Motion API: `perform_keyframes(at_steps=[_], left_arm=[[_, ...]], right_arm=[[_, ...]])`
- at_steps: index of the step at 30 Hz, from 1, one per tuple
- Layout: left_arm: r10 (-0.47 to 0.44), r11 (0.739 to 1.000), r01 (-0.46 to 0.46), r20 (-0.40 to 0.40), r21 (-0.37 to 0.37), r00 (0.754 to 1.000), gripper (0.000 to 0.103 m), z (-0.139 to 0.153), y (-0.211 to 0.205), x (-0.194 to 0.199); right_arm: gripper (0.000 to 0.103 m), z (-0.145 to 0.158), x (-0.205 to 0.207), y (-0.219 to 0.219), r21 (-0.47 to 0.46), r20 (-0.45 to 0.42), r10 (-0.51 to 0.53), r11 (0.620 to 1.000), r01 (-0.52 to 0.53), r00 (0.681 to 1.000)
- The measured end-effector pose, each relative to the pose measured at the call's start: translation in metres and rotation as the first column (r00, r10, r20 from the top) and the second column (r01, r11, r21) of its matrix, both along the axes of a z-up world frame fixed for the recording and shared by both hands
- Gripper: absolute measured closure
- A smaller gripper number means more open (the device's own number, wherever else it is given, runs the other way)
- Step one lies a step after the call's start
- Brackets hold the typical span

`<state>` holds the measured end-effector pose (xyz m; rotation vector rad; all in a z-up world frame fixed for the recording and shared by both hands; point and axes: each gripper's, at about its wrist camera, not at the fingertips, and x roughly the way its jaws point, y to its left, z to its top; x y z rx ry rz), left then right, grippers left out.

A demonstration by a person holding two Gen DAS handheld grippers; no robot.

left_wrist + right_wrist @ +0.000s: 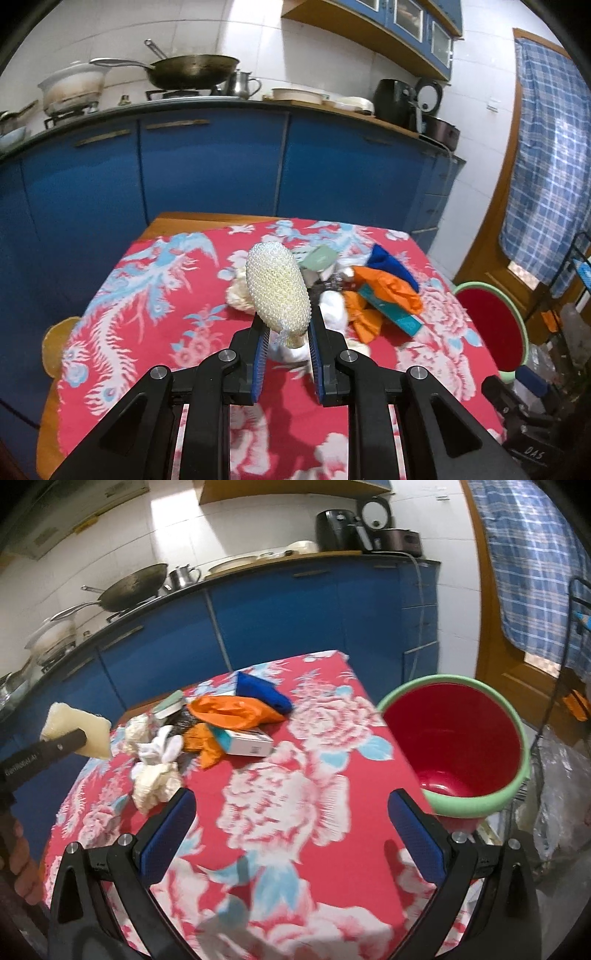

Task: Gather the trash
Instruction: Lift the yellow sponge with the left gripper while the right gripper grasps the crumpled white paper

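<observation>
White foam-net fruit sleeve [276, 291] is clamped in left gripper [290, 334], lifted above table. Right gripper [291, 830] is held wide, empty. Carry step judged underway; red green-rimmed bin [476, 805] at 3 o'clock must be reached, then release.

Trash pile [207, 731] lies on table [314, 775], toward its far side. Bucket [458, 746] stands right of table, beside its edge.

White handwritten letters "DAS" stand on a black case [532, 452] at the lower right of the left wrist view; small white print runs along the left gripper's black finger [44, 751] in the right wrist view, too blurred to read.
</observation>
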<state>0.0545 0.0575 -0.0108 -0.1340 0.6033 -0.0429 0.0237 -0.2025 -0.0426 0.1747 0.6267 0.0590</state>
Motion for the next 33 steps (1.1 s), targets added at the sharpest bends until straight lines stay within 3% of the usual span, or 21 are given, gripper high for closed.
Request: perform_keyframes(at_steps=[13,33], left_arm=[[0.080,0.997,-0.080,-0.034,-0.003,0.996,0.082,-0.018,0.031,0.002],[0.125,0.990,-0.129,-0.079,-0.049,0.989,0.082,-0.041,0.053,0.011]], right_arm=[[0.001,-0.003,0.040,0.056,0.034,-0.077,0.171,0.985,-0.169,0.982],[0.005,-0.026,0.080,0.123,-0.044,-0.148,0.270,0.959,-0.279,0.951]])
